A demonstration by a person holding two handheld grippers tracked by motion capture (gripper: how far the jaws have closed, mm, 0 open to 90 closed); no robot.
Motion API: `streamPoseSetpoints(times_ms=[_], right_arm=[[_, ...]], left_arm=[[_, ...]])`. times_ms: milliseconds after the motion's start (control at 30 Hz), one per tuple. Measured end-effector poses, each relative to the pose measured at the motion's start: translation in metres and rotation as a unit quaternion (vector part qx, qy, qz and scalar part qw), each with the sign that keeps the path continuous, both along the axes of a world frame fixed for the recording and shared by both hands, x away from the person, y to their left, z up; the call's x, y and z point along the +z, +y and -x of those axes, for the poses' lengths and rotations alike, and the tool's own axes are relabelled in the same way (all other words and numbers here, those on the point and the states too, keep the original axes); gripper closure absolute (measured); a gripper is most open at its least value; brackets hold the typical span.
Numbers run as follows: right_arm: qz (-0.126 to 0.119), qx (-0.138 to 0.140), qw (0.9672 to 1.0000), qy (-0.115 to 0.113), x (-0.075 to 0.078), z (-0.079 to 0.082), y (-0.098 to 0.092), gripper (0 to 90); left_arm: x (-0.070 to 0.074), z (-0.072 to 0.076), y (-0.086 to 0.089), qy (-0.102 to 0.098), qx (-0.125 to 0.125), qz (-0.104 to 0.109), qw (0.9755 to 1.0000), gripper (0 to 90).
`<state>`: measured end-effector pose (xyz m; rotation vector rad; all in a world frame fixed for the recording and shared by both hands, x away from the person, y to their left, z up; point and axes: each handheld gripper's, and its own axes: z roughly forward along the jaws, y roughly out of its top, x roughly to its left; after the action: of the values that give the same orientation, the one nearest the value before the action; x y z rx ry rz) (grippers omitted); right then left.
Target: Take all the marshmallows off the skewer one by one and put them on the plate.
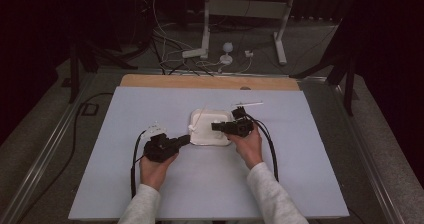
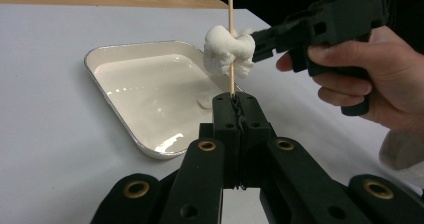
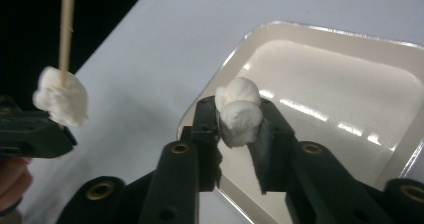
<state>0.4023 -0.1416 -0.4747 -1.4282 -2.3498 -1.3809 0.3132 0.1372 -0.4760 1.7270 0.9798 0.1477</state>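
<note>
**Asker:** While the person worked over the white tray (image 1: 210, 139), what was each gripper doing, and where was the food?

**Describer:** The left gripper (image 2: 233, 100) had its jaws pressed together on the lower end of a thin wooden skewer (image 2: 230, 9), holding it upright above the near edge of the tray. One white marshmallow (image 2: 227, 51) was already threaded on the skewer, above the jaws. The right gripper (image 3: 240, 119) had a second marshmallow (image 3: 241, 116) between its jaws; in the left gripper view its tips met the skewered piece.

**Asker:** How would those things handle?

**Describer:** The marshmallows looked very light, soft and spongy, probably a little tacky, so I judged a gentle squeeze across the middle was enough; more would flatten them. The skewer looked stiff but thin and easy to snap, best gripped low, as it was.

**Asker:** Anything unclear?

**Describer:** Yes. The skewer's top ran out of both gripper views, so its tip was cut off. Whether the right jaws still pressed the second marshmallow or merely cradled it was hard to tell; they seemed to touch it on both sides. In the high view both marshmallows were too small to make out. A pale smear lay on the tray floor, unidentifiable.
</note>
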Motion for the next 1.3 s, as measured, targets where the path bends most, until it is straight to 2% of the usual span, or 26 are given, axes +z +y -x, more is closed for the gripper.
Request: streamPoseSetpoints(times_ms=[133, 233, 300, 400, 600, 900, 1067, 1300], right_arm=[[0.017, 0.004, 0.9998, 0.010, -0.005, -0.001, 0.005, 48.5], [0.022, 0.004, 0.9997, 0.011, -0.007, -0.001, 0.006, 37.9], [0.025, 0.002, 0.9997, 0.006, -0.006, -0.001, 0.006, 33.4], [0.008, 0.004, 1.0000, 0.001, -0.002, 0.002, 0.004, 28.7], [-0.023, 0.021, 0.9994, -0.011, 0.011, 0.008, 0.003, 27.1], [-0.066, 0.045, 0.9968, -0.010, 0.019, 0.015, 0.007, 27.2], [-0.089, 0.067, 0.9938, -0.006, 0.021, 0.021, 0.016, 31.9], [-0.104, 0.087, 0.9908, 0.002, 0.020, 0.023, 0.026, 39.5]], left_arm=[[0.000, 0.000, 0.000, 0.000, 0.001, 0.001, 1.0000, 90.0], [0.000, 0.000, 0.000, 0.001, 0.003, 0.002, 1.0000, 90.0], [0.000, 0.000, 0.001, 0.001, 0.004, 0.002, 1.0000, 90.0], [0.000, 0.000, 0.001, 0.000, 0.005, 0.002, 1.0000, 90.0], [0.000, 0.000, 0.001, 0.000, 0.006, 0.002, 1.0000, 90.0], [0.001, 0.000, -0.002, -0.003, 0.004, 0.002, 1.0000, 90.0], [0.002, 0.001, -0.003, -0.005, 0.002, 0.004, 1.0000, 90.0], [0.003, 0.002, -0.005, -0.008, -0.004, 0.005, 0.9999, 90.0]])
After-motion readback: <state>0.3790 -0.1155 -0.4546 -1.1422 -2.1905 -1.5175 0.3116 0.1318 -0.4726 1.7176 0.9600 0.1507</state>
